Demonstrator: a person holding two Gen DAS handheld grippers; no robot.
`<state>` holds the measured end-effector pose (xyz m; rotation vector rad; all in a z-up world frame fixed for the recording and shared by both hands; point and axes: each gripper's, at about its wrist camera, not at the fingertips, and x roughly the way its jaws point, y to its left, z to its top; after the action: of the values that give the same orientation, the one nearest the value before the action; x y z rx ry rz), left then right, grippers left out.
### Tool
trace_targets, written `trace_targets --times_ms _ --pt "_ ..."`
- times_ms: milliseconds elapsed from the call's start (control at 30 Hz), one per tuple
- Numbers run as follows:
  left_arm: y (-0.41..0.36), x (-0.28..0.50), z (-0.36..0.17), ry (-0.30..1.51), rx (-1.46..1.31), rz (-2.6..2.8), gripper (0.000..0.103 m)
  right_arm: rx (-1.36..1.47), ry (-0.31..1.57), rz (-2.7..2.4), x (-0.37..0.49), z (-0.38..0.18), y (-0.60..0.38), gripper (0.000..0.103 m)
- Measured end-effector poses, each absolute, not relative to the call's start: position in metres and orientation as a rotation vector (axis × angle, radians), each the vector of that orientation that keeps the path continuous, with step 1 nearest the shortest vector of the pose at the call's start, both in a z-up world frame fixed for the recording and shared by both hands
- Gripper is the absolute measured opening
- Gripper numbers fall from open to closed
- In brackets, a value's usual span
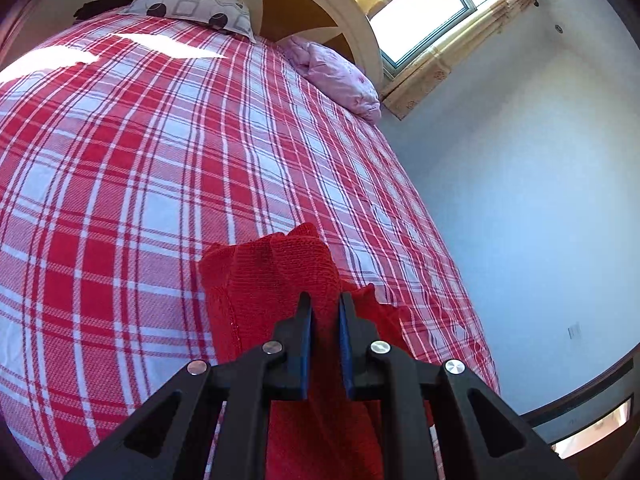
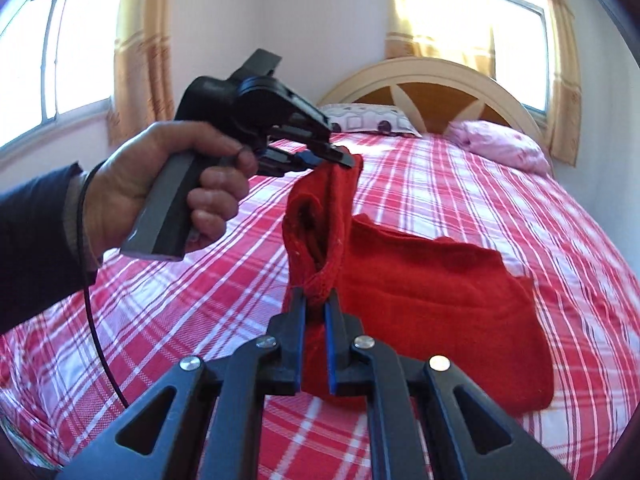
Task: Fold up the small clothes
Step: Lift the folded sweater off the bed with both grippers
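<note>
Red knit garment (image 2: pixel 432 280), small, sleeveless by the look of it, w/ a ribbed edge, hangs between the two grippers above the bed (image 2: pixel 500 184). Its lower part drapes down to the right in the right wrist view, and whether the bottom hem touches the cover I can't tell.

Left gripper (image 2: pixel 340 159): fingers clamped on an upper corner of the knit, held up by a hand (image 2: pixel 160 184) in a dark sleeve (image 2: pixel 36 240) wrapped round the grey handle. A thin black cable (image 2: pixel 96 320) hangs from near the wrist. In the left wrist view, the same gripper (image 1: pixel 326 312) has red fabric (image 1: pixel 280 280) bunched between its blue pads (image 1: pixel 306 344), w/ more cloth falling below the fingers.

Right gripper (image 2: pixel 315 300): fingers pinched tight on the ribbed edge of the garment, fabric squeezed between blue pads (image 2: pixel 330 344). An armhole or neck opening gapes between the two grip points.

Bed cover is red-and-white plaid, flat and mostly bare. At the far end: a grey-patterned pillow (image 2: pixel 368 118) and a pink bundle of bedding (image 2: pixel 500 144), both against a rounded cream and wood headboard (image 2: pixel 432 80). Windows w/ tan curtains (image 2: pixel 144 60) stand behind and to the side. A sun patch (image 1: pixel 132 48) lies on the cover near the pillow (image 1: pixel 192 4) in the left wrist view.
</note>
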<state>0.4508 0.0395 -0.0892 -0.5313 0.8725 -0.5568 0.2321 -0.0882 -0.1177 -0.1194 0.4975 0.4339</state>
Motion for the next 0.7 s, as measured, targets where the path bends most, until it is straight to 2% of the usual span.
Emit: trace_targets --times_ms 400,700 --pt "-0.049 0.472 -0.087 0.926 -0.467 -0.633 0.011 0.088 0.527 0.322 0.248 -0.115 -0.175 0.010" --pt "-0.108 0.484 -0.108 1.002 -0.408 -0.652 0.011 0.187 0.568 0.245 0.251 -0.129 -0.226 0.010"
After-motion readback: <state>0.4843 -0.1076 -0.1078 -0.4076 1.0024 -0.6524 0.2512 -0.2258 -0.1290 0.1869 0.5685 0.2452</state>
